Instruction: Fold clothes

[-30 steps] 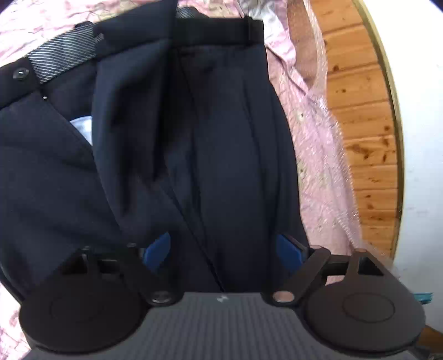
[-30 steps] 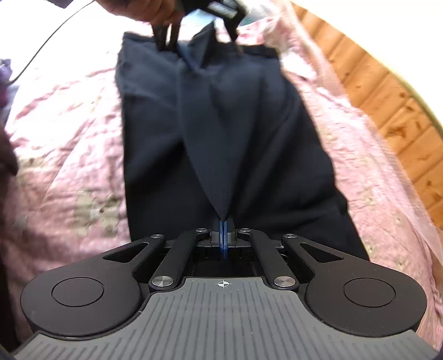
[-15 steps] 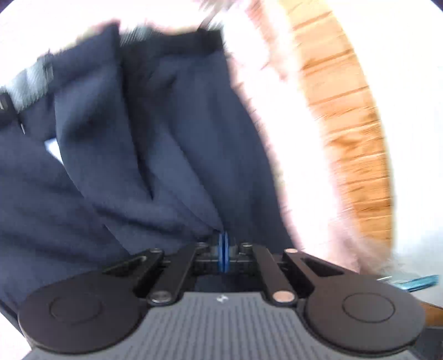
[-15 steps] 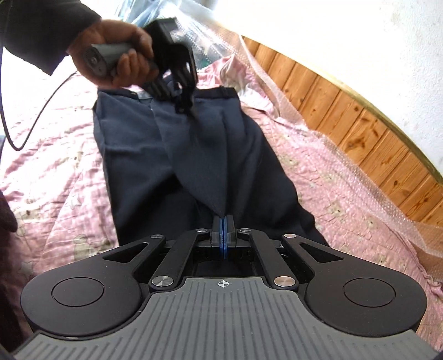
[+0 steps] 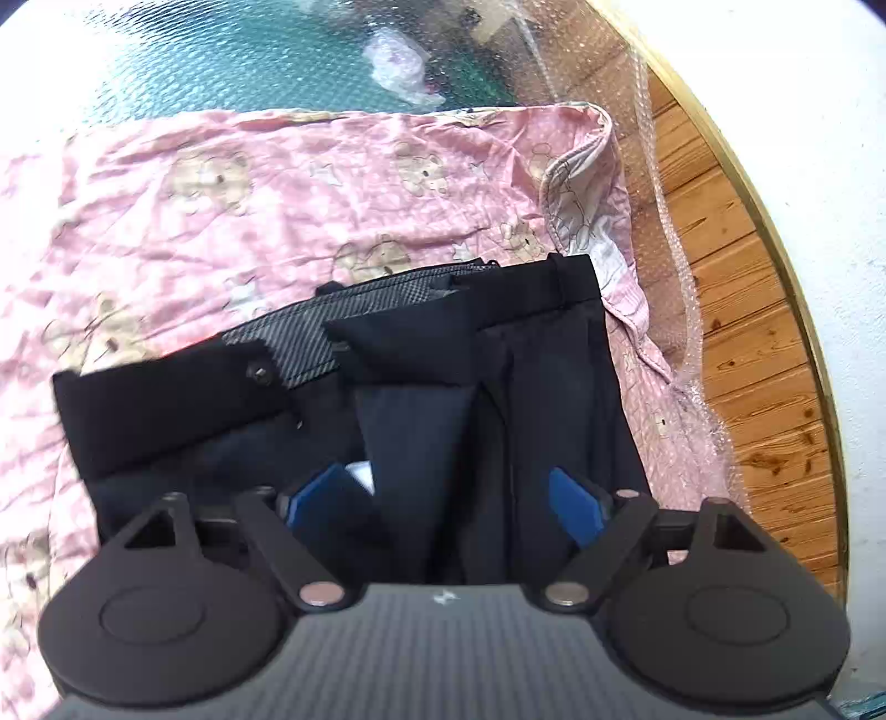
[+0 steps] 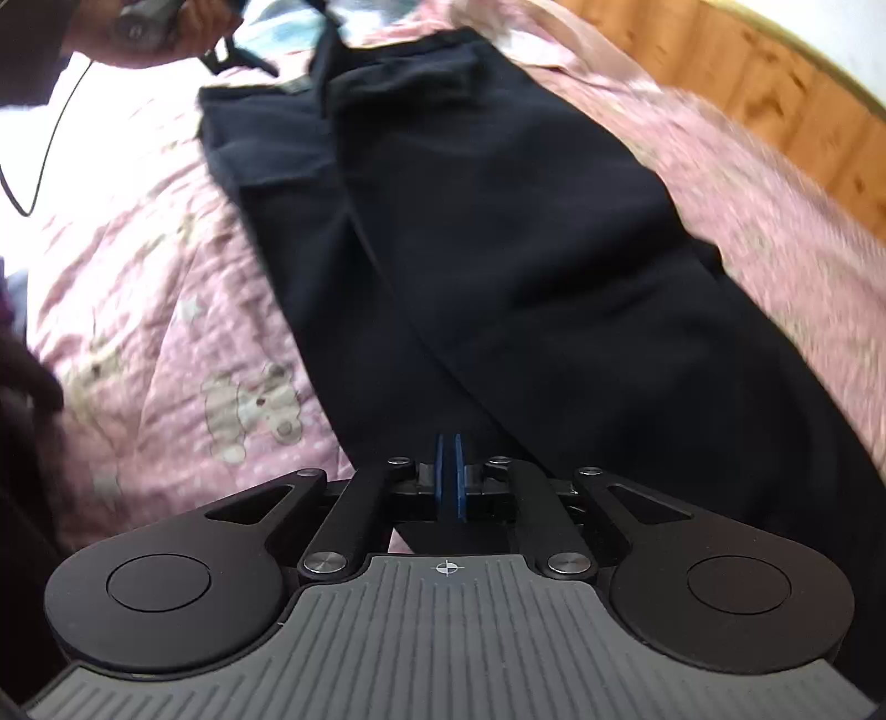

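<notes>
Dark trousers (image 6: 498, 249) lie stretched out on the pink bear-print bedspread (image 6: 166, 332). In the right wrist view their long axis runs from the waistband at about 11 o'clock down to the leg end at 5 o'clock, so the waist points away from this camera. One layer is folded lengthwise over the other, with the fold line running along the same axis.

Over to the left wrist view: the waistband (image 5: 387, 327) sits at 12 o'clock of the cloth, its grey patterned lining showing, a button (image 5: 259, 374) at 10 o'clock, and the legs run down toward 6 o'clock under the camera.

The left gripper (image 5: 443, 498) has just been opening; its jaws stand wide, blue pads either side of a raised fold of cloth and not pressing on it.

The right gripper (image 6: 448, 476) is pinched almost closed with the blue pads nearly meeting, dark trouser cloth caught at their tips.

At 11 o'clock in the right view, a hand (image 6: 166, 33) holds the other gripper's handle above the waistband. Wooden panelling (image 5: 747, 310) runs along at 3 o'clock, with bubble wrap (image 5: 653, 111) at 1 o'clock.
</notes>
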Demonstrator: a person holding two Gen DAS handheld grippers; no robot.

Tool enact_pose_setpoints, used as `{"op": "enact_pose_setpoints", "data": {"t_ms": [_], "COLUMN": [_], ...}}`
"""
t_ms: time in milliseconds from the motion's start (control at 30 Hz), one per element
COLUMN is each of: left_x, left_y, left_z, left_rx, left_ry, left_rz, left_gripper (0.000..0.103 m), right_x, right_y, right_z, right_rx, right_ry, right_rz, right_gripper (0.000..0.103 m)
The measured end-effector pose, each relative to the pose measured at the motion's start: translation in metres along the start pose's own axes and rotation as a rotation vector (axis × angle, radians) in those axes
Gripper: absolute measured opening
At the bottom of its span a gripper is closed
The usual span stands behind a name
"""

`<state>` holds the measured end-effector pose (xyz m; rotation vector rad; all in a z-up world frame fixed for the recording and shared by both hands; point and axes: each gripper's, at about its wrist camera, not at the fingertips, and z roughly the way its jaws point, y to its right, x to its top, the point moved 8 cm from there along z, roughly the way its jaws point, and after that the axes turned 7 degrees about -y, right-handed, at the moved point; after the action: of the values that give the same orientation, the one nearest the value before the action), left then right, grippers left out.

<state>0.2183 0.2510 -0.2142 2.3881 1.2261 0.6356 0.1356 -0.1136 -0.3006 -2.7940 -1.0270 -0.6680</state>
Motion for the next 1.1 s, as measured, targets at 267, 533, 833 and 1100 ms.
{"op": "enact_pose_setpoints", "data": {"t_ms": [267, 533, 833, 1100], "left_x": [0.032, 0.024, 0.004, 0.0], "left_y": [-0.018, -0.111, -0.079, -0.06], "left_z": [-0.004, -0.017, 0.005, 0.019], "left_rx": [-0.037, -0.188, -0.097, -0.053], "left_ry": [0.027, 0.028, -0.007, -0.069], "left_rz": [0.056, -0.254, -0.129, 0.009], "left_gripper": [0.002, 0.055, 0.072, 0.027], "right_x": [-0.031, -0.112, -0.276, -0.3], "right_y": [0.012, 0.061, 0.175, 0.247], "right_z": [-0.013, -0.044, -0.111, -0.081], "right_rx": [-0.018, 0.062, -0.016, -0.005], "right_ry": [-0.01, 0.061, 0.445, 0.522], "right_rz": [0.252, 0.846, 1.689, 1.781], "right_gripper": [0.011, 0.017, 0.037, 0.058]}}
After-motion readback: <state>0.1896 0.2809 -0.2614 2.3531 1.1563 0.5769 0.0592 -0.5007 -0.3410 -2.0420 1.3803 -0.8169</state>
